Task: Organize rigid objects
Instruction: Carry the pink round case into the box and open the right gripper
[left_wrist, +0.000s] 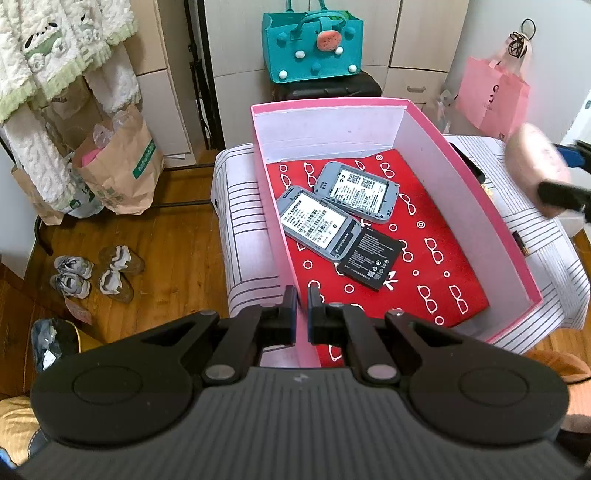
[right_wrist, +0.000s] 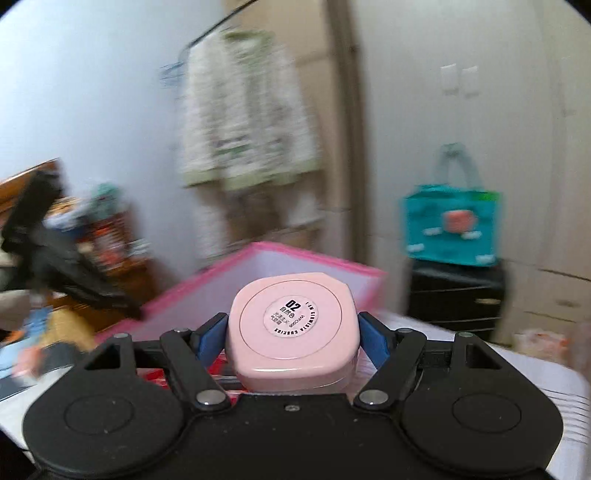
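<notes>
The right gripper (right_wrist: 293, 330) has its jaws clamped across the flat sides of a pink compact case (right_wrist: 291, 328), a rounded-square cosmetic cushion with a round printed sticker on the face turned up toward the camera. It is carried in the air just short of the pink box (right_wrist: 258, 258), whose rim shows at twelve o'clock beyond it. In the left wrist view the same case appears as a blurred pink shape at three o'clock (left_wrist: 535, 173), off the box's right wall and above the striped cloth of the desk (left_wrist: 236, 206). The case looks like a light, stiff, hard plastic shell with a glossy, probably slippery skin. Its hinged lid and likely mirror suggest it would not take a drop well. The present hold, across two opposite sides at the widest part, seems the sound one, since the rounded corners would let the blue pads (right_wrist: 373, 341) slide off. The left gripper (left_wrist: 303, 306) has its jaws clenched on nothing and points down over the near end of the box (left_wrist: 461, 206). Inside, on a red cloth with white glasses (left_wrist: 424, 266), lie two grey devices (left_wrist: 317, 225) with labels up and a black battery (left_wrist: 371, 260). There is free room toward five o'clock of them for the case to be set down flat.
</notes>
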